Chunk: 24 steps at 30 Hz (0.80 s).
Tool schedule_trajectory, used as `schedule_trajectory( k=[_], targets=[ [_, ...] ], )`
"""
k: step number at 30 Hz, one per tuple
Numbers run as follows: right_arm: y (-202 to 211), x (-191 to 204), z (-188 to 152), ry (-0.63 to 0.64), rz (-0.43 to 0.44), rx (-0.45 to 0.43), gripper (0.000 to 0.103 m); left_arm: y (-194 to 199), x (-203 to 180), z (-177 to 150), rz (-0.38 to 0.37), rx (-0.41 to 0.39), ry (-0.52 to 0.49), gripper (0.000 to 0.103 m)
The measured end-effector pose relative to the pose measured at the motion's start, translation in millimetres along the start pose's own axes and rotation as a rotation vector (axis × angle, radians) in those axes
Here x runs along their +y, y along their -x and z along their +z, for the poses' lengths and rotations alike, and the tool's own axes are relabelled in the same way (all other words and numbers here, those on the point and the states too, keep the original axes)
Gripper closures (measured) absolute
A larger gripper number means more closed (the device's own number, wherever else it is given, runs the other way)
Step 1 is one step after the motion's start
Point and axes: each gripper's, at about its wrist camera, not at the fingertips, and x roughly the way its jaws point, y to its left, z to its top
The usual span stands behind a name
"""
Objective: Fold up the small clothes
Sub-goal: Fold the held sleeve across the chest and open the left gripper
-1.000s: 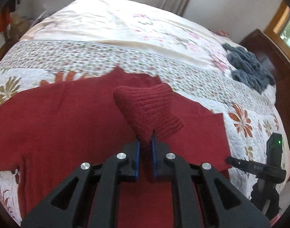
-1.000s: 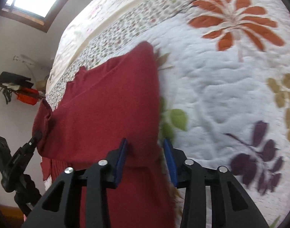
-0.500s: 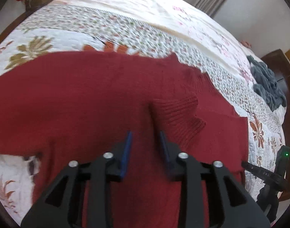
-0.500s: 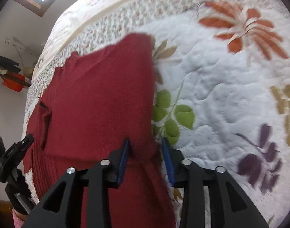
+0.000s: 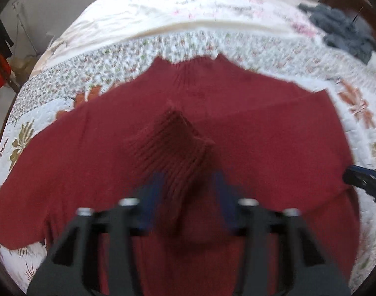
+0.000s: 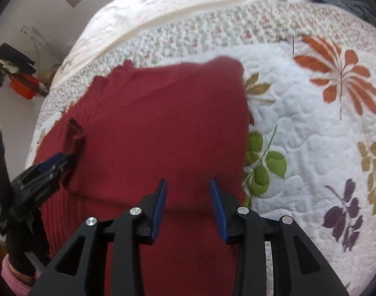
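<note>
Both tools gape: my left tool (image 5: 188, 192) straddles the ribbed cuff (image 5: 173, 143) of the dark red knitted sweater (image 6: 163, 113); my right tool (image 6: 188, 204) hovers over its folded edge, gripping nothing.

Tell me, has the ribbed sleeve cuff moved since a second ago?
Yes. The ribbed cuff was pinched and lifted by the left gripper; now it lies between the open fingers on the sweater, below the collar.

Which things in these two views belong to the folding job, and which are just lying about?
Belonging to the job:
- red sweater, spread on the quilt
- its ribbed cuff, lying between the open fingers of the left gripper
- right gripper, open over the sweater

Just lying about:
- grey garment, at the bed's far corner
- floral quilt
</note>
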Motion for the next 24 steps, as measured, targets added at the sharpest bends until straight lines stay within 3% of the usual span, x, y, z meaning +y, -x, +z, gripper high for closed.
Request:
schedule_trajectory(
  k=[2,9,12,15,17,22,24],
  targets=[
    [-8.1,-4.4,-2.4,-0.017,0.014,0.015,0.067,-5.3,11.1,0.1,-0.032,0.000,0.041,0.093],
    [-8.1,-10.9,-7.4,-0.027,0.038,0.013,0.067,55.7,68.9,-22.0,-0.064,-0.183,0.160,0.095],
    [-2.1,-11.8,-9.3,-0.024,0.033,0.013,0.067,69.9,102.8,-40.7,-0.064,-0.178,0.217,0.091],
    [6.0,-5.6,-10.7,-0.008,0.015,0.009,0.066,74.5,133.5,-58.7,0.026,-0.168,0.238,0.094],
    [14.0,2.0,-11.2,0.016,0.009,-0.004,0.063,76.8,146.1,-66.1,0.034,-0.163,0.254,0.094],
    [23.1,24.2,-7.8,0.053,0.033,-0.005,0.063,77.7,130.6,-57.7,-0.050,-0.158,0.247,0.093],
    [22.5,34.6,-8.1,0.070,0.049,0.002,0.063,71.4,110.1,-48.2,-0.102,-0.147,0.219,0.087]
  ],
)
